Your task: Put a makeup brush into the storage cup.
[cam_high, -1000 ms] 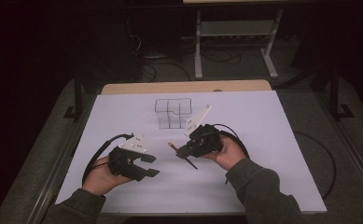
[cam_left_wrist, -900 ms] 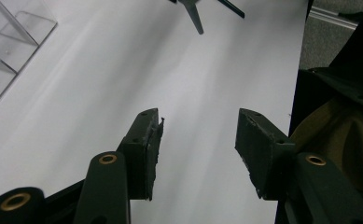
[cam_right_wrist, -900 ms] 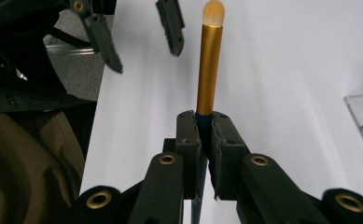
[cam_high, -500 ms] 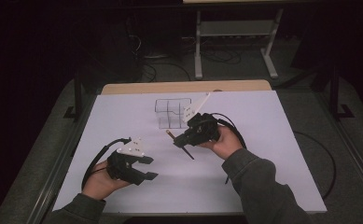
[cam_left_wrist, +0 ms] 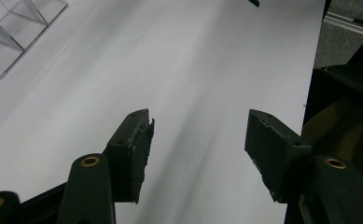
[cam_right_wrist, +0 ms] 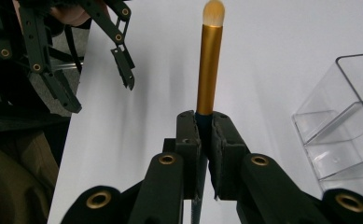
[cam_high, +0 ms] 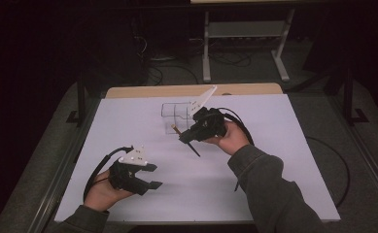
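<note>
The makeup brush [cam_right_wrist: 210, 60] sits clamped in my right tongs [cam_right_wrist: 206, 140], gripped around its dark handle just below the gold ferrule. Its long axis runs straight out along the jaws, with the pale bristle tip leading and the thin dark handle trailing back under the tongs. In the high view the brush [cam_high: 189, 142] is held above the white worktop [cam_high: 274, 160], slanting across it: the bristle end points up and left toward the clear acrylic organizer [cam_high: 176, 116], and the handle end points down and right toward me. The bristle tip lies just beside the organizer's near edge; I cannot tell whether it touches.

My right tongs [cam_high: 192, 136] are clenched on the brush, near the middle of the worktop and close to the organizer [cam_right_wrist: 342, 135], whose open compartments show at the right of the right gripper view.

My left tongs [cam_left_wrist: 198, 144] are released, the jaws having just been opening with nothing between them. They hover low over the near left part of the worktop [cam_left_wrist: 193, 60], well apart from the brush, at lower left in the high view [cam_high: 150, 175].
</note>
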Demonstrator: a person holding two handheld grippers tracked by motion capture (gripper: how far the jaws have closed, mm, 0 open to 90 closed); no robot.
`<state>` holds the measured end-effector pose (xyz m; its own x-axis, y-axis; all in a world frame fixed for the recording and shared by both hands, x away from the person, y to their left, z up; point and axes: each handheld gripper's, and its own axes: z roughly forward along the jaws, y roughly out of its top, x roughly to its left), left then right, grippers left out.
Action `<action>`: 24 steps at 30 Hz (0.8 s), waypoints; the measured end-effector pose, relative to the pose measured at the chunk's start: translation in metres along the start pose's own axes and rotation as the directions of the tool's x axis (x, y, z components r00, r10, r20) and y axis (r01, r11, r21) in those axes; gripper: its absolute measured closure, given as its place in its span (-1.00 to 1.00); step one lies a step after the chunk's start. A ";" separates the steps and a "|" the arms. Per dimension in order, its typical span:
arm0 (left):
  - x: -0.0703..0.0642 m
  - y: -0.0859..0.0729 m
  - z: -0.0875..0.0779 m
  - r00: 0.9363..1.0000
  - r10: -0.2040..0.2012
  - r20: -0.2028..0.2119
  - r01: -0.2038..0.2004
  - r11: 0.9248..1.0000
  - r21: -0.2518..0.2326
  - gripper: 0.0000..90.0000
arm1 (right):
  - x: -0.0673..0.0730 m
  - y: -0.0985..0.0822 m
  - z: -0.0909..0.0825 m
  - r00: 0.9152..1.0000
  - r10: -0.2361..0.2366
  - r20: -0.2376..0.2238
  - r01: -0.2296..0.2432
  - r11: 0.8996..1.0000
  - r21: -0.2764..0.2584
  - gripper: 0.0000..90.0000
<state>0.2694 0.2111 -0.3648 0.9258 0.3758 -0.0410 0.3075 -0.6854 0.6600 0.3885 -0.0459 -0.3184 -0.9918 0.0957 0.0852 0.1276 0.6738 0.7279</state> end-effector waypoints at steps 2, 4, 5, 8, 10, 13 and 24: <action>0.000 -0.001 0.001 1.000 0.010 -0.009 -0.010 1.000 0.013 -0.14 | -0.001 0.002 0.000 1.000 0.008 -0.006 -0.008 1.000 0.001 0.82; 0.000 -0.003 0.002 1.000 0.000 -0.006 0.000 1.000 0.006 -0.15 | -0.003 0.004 0.001 1.000 0.004 -0.001 -0.004 1.000 0.005 0.82; 0.000 -0.003 0.002 1.000 -0.007 -0.008 0.007 1.000 0.001 -0.15 | -0.004 0.005 0.001 1.000 0.011 -0.003 -0.011 1.000 0.009 0.82; 0.000 -0.006 0.003 1.000 -0.003 -0.008 0.003 1.000 -0.001 -0.17 | -0.007 0.009 0.001 1.000 0.002 -0.003 -0.002 1.000 0.007 0.82; 0.000 -0.008 0.005 1.000 -0.016 -0.011 0.016 1.000 -0.001 -0.18 | -0.008 0.012 0.001 1.000 -0.006 -0.003 0.006 1.000 0.008 0.82; 0.001 -0.011 0.006 1.000 -0.006 -0.023 0.007 1.000 0.016 -0.19 | -0.011 0.015 0.000 1.000 -0.010 0.002 0.010 1.000 0.010 0.82; -0.001 -0.015 0.009 0.999 -0.042 -0.017 0.041 0.999 -0.023 -0.23 | -0.023 0.026 -0.003 1.000 -0.003 0.018 0.003 1.000 0.019 0.82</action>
<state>0.2654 0.2153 -0.3814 0.9082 0.4148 -0.0557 0.3404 -0.6546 0.6750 0.4150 -0.0324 -0.2997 -0.9918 0.1063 0.0707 0.1247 0.6875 0.7154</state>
